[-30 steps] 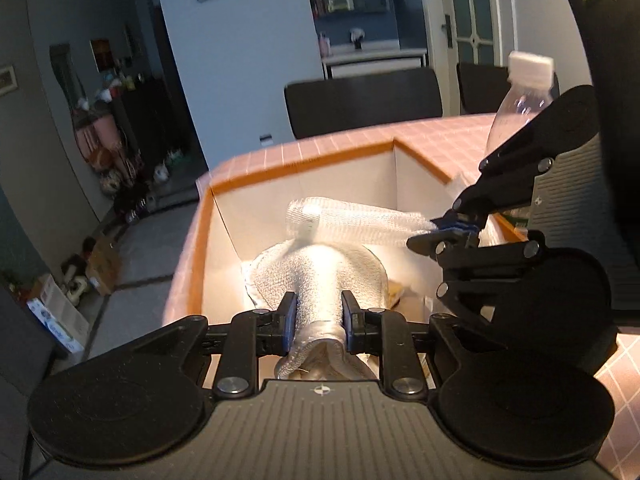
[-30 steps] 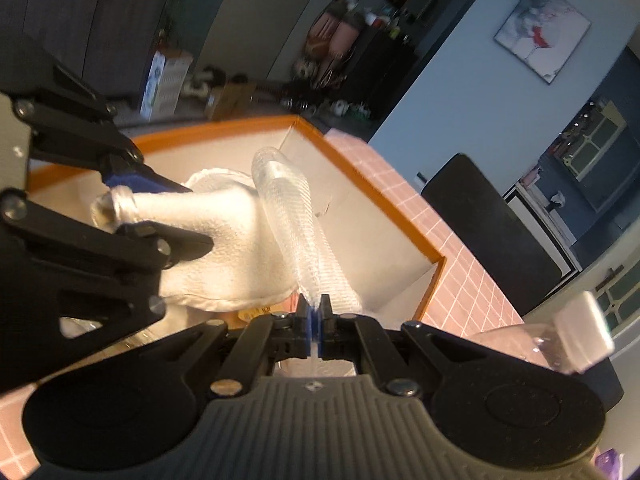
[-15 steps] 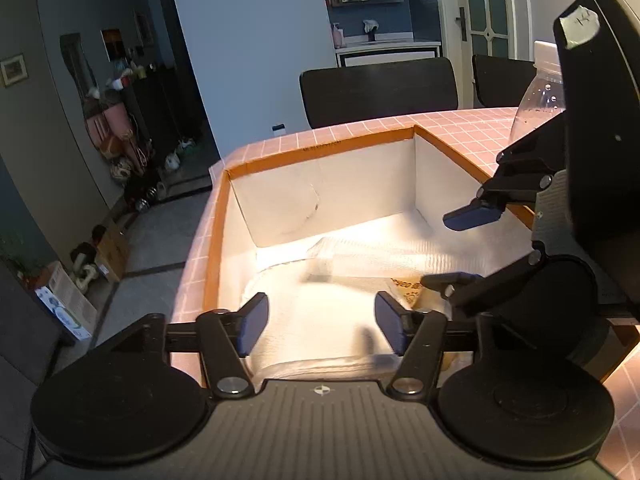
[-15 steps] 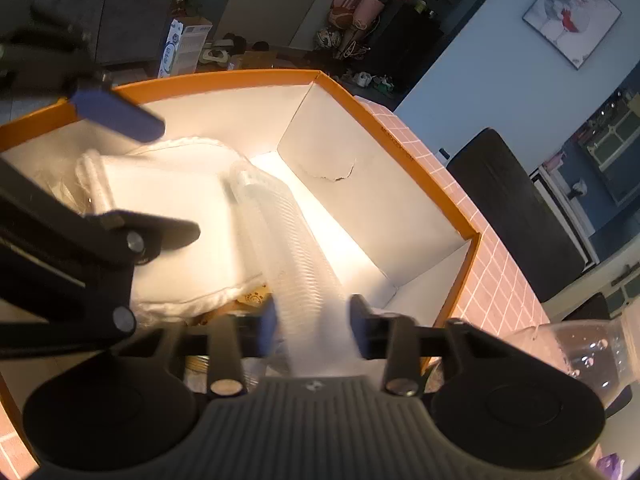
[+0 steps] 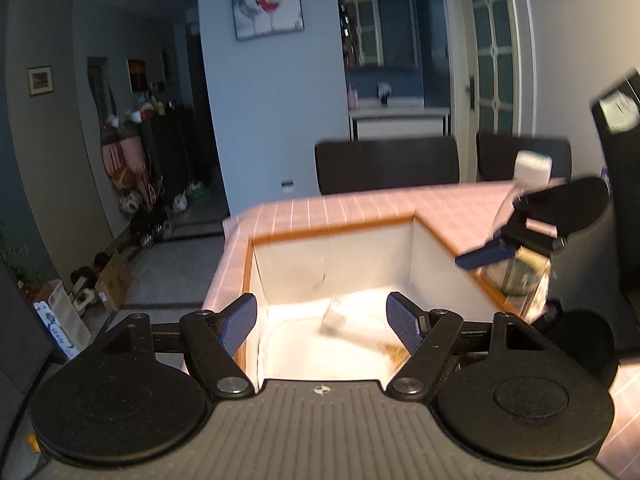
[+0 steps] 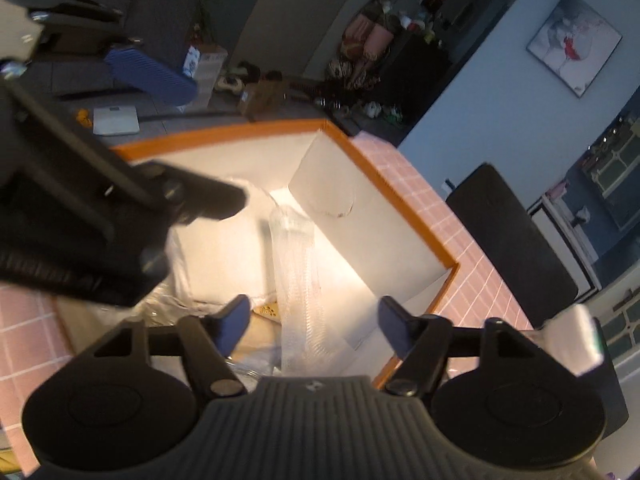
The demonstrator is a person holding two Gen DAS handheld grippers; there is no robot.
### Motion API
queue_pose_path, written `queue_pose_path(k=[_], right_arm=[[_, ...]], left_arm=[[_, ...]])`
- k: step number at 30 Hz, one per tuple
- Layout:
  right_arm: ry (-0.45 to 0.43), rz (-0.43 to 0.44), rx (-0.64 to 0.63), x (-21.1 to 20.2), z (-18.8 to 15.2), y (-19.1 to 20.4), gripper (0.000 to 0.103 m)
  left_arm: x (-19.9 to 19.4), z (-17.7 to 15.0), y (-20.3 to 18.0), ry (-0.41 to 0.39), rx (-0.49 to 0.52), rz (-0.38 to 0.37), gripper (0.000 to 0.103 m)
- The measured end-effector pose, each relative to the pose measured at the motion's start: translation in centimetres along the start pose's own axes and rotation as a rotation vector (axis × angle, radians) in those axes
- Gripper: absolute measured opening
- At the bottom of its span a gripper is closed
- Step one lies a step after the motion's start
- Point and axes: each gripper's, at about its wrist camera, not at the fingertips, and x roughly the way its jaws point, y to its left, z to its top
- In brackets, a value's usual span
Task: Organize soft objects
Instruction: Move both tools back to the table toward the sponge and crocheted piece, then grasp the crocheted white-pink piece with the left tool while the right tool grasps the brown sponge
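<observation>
A white cloth (image 5: 320,344) (image 6: 224,248) lies flat in the orange-rimmed white box (image 5: 332,230) (image 6: 400,200). Across it rests a clear foam-net sleeve (image 6: 298,280), seen blurred in the left wrist view (image 5: 334,318). My left gripper (image 5: 322,322) hovers above the box's near edge, its jaws opening wide with nothing between them. My right gripper (image 6: 314,320) hangs over the box's other side, jaws opening, apart from the sleeve that lies below them. Each gripper shows in the other's view, the right one (image 5: 516,240) and the left one (image 6: 168,136).
The box sits on a pink tiled table (image 5: 360,204). A clear plastic bottle with a white cap (image 5: 528,176) (image 6: 576,336) stands to the box's right. Black chairs (image 5: 386,164) line the table's far edge. The floor lies beyond the left edge.
Both grippers let go: the left released the white cloth and the right released the net sleeve. Both now lie in the box, and the two grippers have lifted and spread wide.
</observation>
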Motion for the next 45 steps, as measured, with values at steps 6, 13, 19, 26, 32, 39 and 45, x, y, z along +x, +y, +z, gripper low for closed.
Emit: queue_pose_path(k=[6, 13, 19, 26, 32, 39, 45], right_arm=[[-0.150, 0.012, 0.043, -5.1, -1.5, 0.2, 0.077], [-0.359, -0.024, 0.161, -10.7, -5.4, 0.5, 0.083], [-0.464, -0.079, 0.296, -14.1, -9.6, 0.2, 0.085], [-0.473, -0.181, 0.478, -16.0, -14.8, -1.2, 0.085], [-0.423, -0.272, 0.680, -16.7, -19.9, -3.3, 0.085], [-0.312, -0.336, 0.841, -15.5, -25.2, -5.5, 0.084], [-0.200, -0.322, 0.918, -12.9, -29.2, -8.7, 0.083]], left_arm=[[-2.5, 0.8, -0.5, -0.148, -0.054, -0.004, 0.087], [-5.5, 0.6, -2.7, -0.286, -0.088, -0.051, 0.087], [-7.5, -0.4, -5.6, -0.350, -0.092, -0.130, 0.087], [-7.8, -1.5, -9.6, -0.342, -0.049, -0.241, 0.086], [-6.2, -2.3, -12.9, -0.269, -0.002, -0.351, 0.086], [-3.0, -3.4, -17.3, -0.132, 0.059, -0.424, 0.085], [2.0, -4.6, -20.7, -0.003, 0.168, -0.334, 0.085]])
